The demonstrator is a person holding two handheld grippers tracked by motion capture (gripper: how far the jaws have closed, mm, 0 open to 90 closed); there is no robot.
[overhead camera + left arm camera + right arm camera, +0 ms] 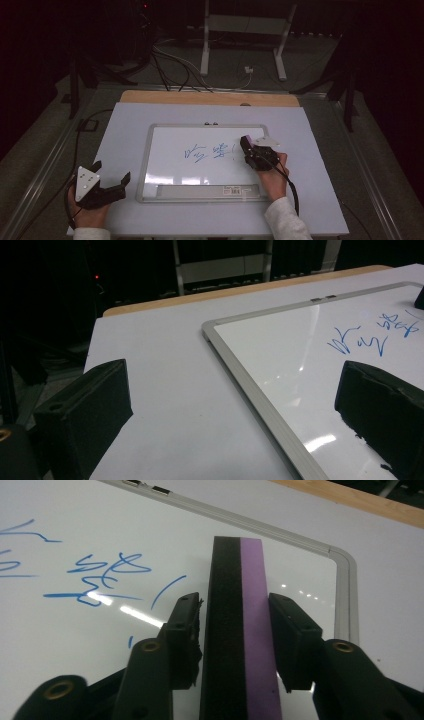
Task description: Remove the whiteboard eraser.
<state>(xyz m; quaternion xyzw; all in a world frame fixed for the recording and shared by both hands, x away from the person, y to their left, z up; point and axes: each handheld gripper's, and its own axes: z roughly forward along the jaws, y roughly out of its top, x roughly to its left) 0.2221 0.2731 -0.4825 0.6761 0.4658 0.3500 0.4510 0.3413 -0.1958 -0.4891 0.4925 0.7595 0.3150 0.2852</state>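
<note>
You are standing the purple-and-black foam eraser (239,630) on the silver-framed whiteboard (145,150), right of the blue writing (209,151), which is waiting unwiped. Your right gripper (235,630) jaws are flanking it with small gaps; left gripper (107,177) jaws are gaping, empty.

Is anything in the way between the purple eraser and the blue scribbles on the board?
No, nothing visible. The eraser stands between the right tongs, just right of the blue writing. Between them lies bare whiteboard. The left tongs sit off the board, well away.
</note>
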